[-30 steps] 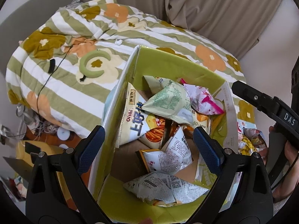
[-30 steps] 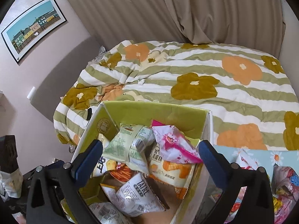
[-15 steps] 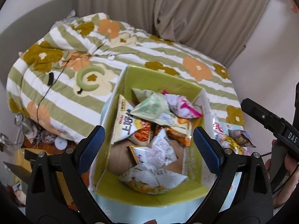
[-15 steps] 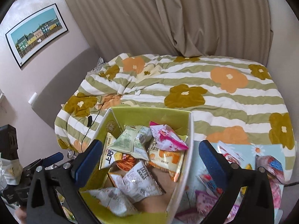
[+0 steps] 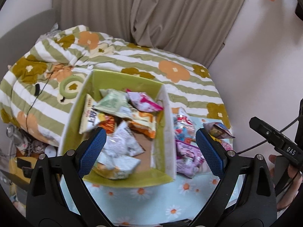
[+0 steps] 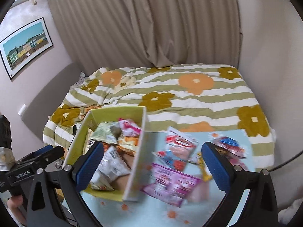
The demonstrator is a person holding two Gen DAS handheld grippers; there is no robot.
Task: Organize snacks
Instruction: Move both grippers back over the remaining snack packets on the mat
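Blue-padded jaws of the left gripper [image 5: 149, 151] and the right gripper [image 6: 152, 167] both stand wide apart, grasping nothing, tilted downward above the green box [image 5: 121, 79] of snack bags [image 5: 113, 104]. More snack packets [image 6: 170, 183] lie beside the box on a daisy-printed cloth [image 5: 151, 204]. Behind is a flowered striped blanket [image 6: 189, 102] and beige curtains [image 6: 151, 28].

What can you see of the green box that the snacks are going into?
The green box is an open-topped rectangular carton, it seems cardboard: lime-green inner walls, pale outer faces, brown bare floor in the middle. It stands upright on a light blue daisy-print cloth, its far end against the striped floral quilt. Snack packets lie loosely piled inside; more packets lie outside by its right wall. Neither gripper touches it.
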